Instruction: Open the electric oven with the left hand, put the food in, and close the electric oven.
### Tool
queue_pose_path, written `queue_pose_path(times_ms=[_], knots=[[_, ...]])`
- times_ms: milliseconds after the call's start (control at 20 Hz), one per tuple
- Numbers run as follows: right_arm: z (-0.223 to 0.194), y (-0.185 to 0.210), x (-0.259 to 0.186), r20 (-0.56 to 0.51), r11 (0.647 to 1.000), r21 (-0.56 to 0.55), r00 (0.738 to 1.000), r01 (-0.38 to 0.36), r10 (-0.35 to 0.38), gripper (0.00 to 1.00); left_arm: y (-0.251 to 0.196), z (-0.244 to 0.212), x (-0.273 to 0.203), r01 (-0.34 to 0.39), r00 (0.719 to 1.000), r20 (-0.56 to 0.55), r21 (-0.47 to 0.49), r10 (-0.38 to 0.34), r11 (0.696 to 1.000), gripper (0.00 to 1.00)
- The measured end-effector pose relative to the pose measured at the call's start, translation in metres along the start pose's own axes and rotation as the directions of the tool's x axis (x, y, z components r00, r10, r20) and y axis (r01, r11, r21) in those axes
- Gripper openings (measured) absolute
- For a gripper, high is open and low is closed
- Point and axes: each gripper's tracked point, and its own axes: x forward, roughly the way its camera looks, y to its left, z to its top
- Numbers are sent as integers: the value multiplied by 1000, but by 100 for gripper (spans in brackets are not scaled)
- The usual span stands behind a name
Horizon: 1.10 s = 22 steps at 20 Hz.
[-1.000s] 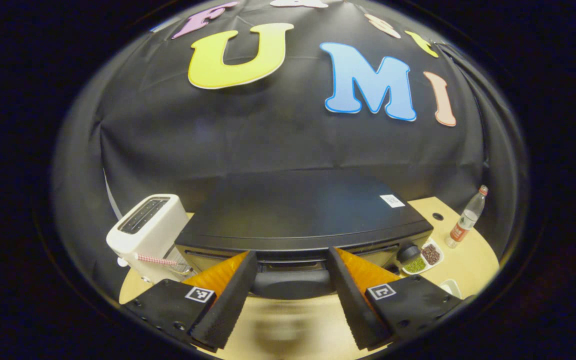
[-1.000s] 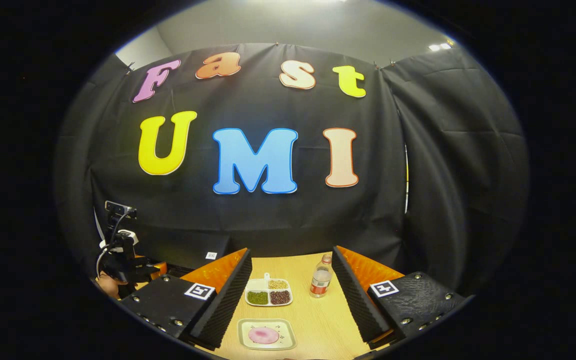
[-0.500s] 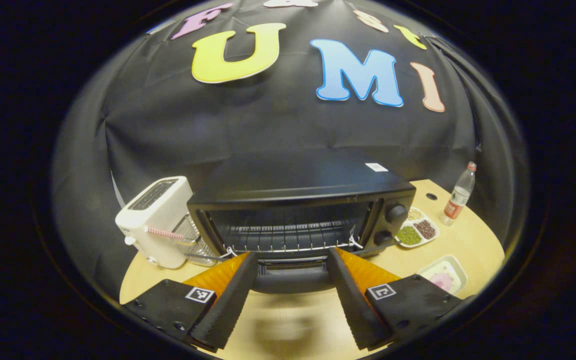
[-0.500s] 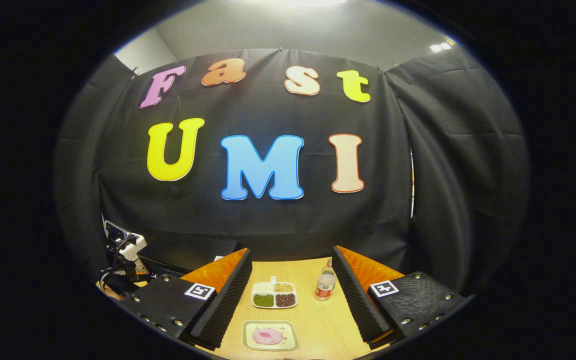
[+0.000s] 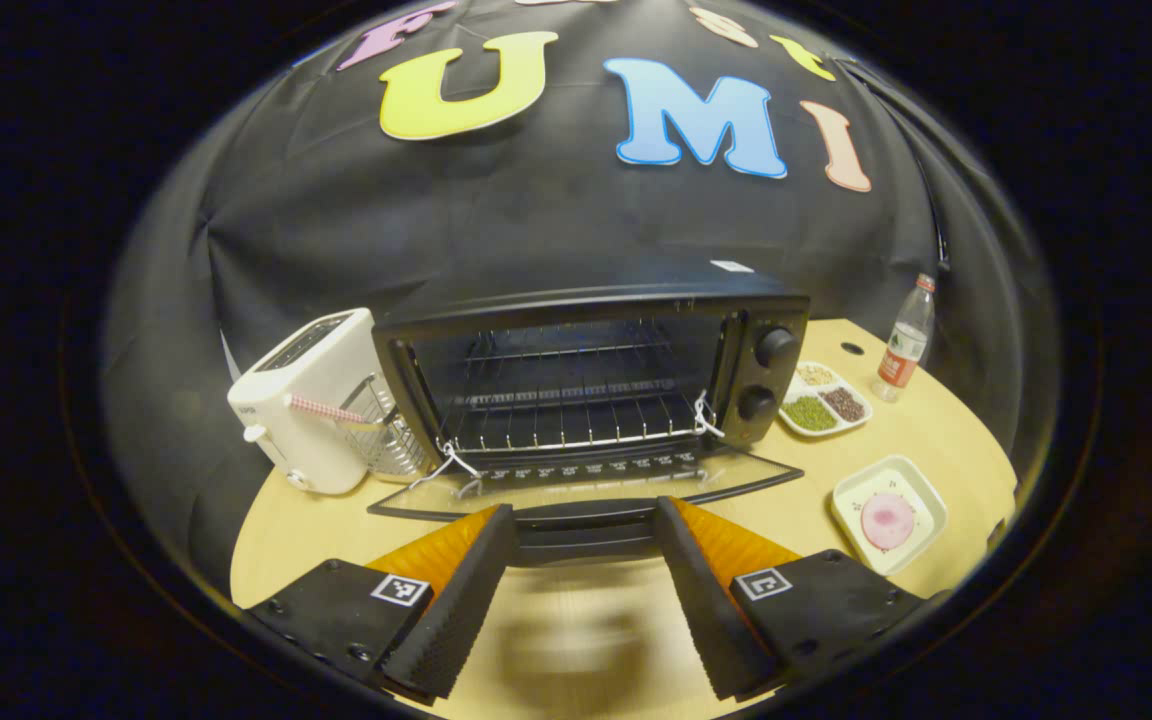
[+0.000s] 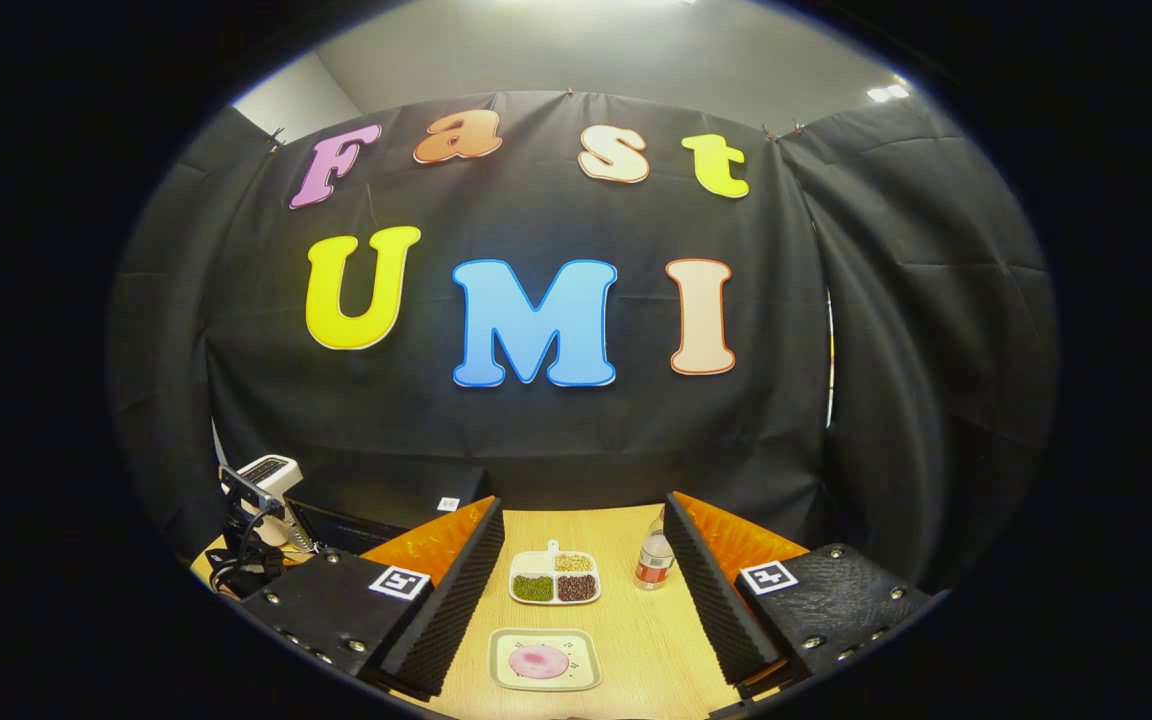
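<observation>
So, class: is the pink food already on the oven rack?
No: the food sits on its dish on the table, right of the open oven.

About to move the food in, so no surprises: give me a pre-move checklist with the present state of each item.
1. Oven door folded down: ok, it lies nearly flat in front of the electric oven.
2. Wire rack free of items: ok.
3. Left claw off the door handle: cannot tell; the handle sits between its spread fingers.
4. Right claw ready to grasp: ok, open and holding nothing.
5. Food in place: ok, on its square plate between the right claw's fingers.
6. Bottle and bean tray out of the way: ok, beyond the plate.
</observation>
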Motion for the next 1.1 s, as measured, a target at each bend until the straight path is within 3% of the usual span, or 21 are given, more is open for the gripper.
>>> queue_pose_path(times_ms=[50, 150, 250, 350, 450, 500, 550, 600, 650, 700, 750, 850, 900, 1100], knots=[[-1, 0, 0, -3, 1000, 1, 1000, 3, -3, 97, -2, -11, 0, 4, 1000, -17, 2, -4, 1000, 95], [-3, 1, -1, -11, 1000, 6, 1000, 2, -2, 97, -5, -31, 1, 16, 999, -51, 8, -16, 1000, 99], [-6, 0, -1, -18, 1000, 3, 1000, 2, -2, 97, 0, -31, -2, 9, 999, -44, -2, -10, 1000, 95], [-9, -3, 1, -28, 1000, -2, 1000, 1, -1, 97, 4, 0, -16, -1, 999, 42, -32, 3, 999, 99], [-20, -2, 5, -68, 1000, 7, 997, -20, 21, 97, 10, 39, -36, -8, 992, 127, -61, 16, 998, 95], [-31, -1, 9, -108, 999, 12, 993, -43, 44, 97, 12, 60, -47, -9, 985, 172, -78, 22, 997, 99], [-44, 0, 13, -152, 998, 18, 986, -63, 65, 97, 13, 80, -59, -10, 976, 217, -92, 30, 996, 99], [-55, -2, 18, -195, 996, 28, 977, -83, 87, 97, 14, 102, -71, -8, 965, 262, -100, 34, 995, 91], [-68, -3, 22, -244, 994, 43, 964, -99, 106, 97, 16, 122, -86, -7, 952, 303, -105, 39, 994, 95], [-85, -5, 28, -300, 991, 63, 945, -114, 128, 97, 17, 140, -100, -8, 937, 346, -109, 45, 994, 91], [-102, -6, 32, -364, 988, 89, 919, -126, 150, 97, 20, 161, -115, -13, 919, 390, -112, 56, 994, 99], [-136, -7, 40, -481, 979, 141, 855, -145, 196, 97, 24, 191, -147, -21, 886, 458, -119, 74, 993, 95], [-151, -10, 40, -525, 977, 160, 826, -140, 204, 97, 26, 204, -163, -24, 870, 486, -122, 81, 992, 99], [-199, -12, 56, -655, 963, 235, 710, -131, 257, 98, 30, 243, -213, -24, 823, 559, -146, 102, 989, 99]])
